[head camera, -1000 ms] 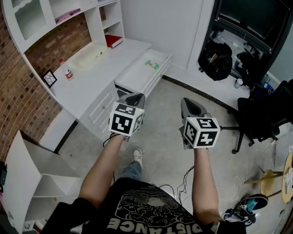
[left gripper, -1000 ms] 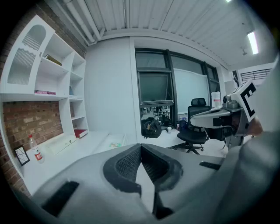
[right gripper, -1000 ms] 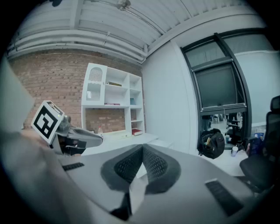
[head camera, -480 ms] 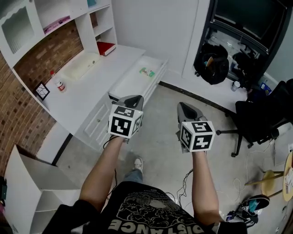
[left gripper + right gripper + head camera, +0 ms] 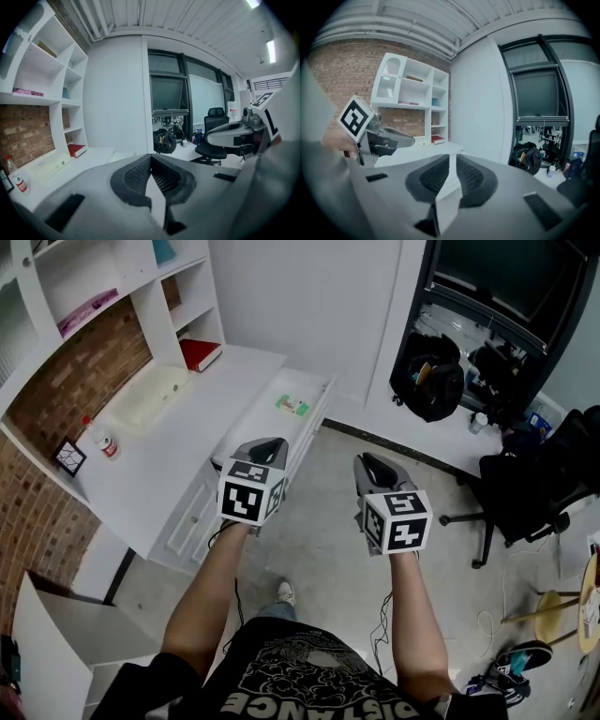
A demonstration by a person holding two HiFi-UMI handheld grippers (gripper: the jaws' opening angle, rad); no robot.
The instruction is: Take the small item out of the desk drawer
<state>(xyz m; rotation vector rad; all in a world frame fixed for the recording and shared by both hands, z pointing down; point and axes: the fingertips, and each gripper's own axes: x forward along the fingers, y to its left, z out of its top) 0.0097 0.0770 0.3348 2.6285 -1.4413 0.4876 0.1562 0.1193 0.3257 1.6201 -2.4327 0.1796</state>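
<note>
Both claws have come nearer to the drawer (image 5: 269, 427), which sits a bit lower in the middle of the picture than it did a second ago. The drawer is already pulled out. The item (image 5: 293, 406) lies inside it, near the far end, above the left claw (image 5: 266, 444). It is small and flat, green and white.

The left claw is clenched with nothing in it. The right claw (image 5: 368, 465) has just been opening. Now there is only a thin crack between its jaws, and nothing is in there. I think it is getting ready to pick up the item, but it is not over the drawer yet.

The desk (image 5: 159, 454) is white, smooth and flat. A red book (image 5: 200, 353) lies at its far end, and a little bottle (image 5: 105, 442) stands at the left. The claws are gray, with bumpy dark pads.
</note>
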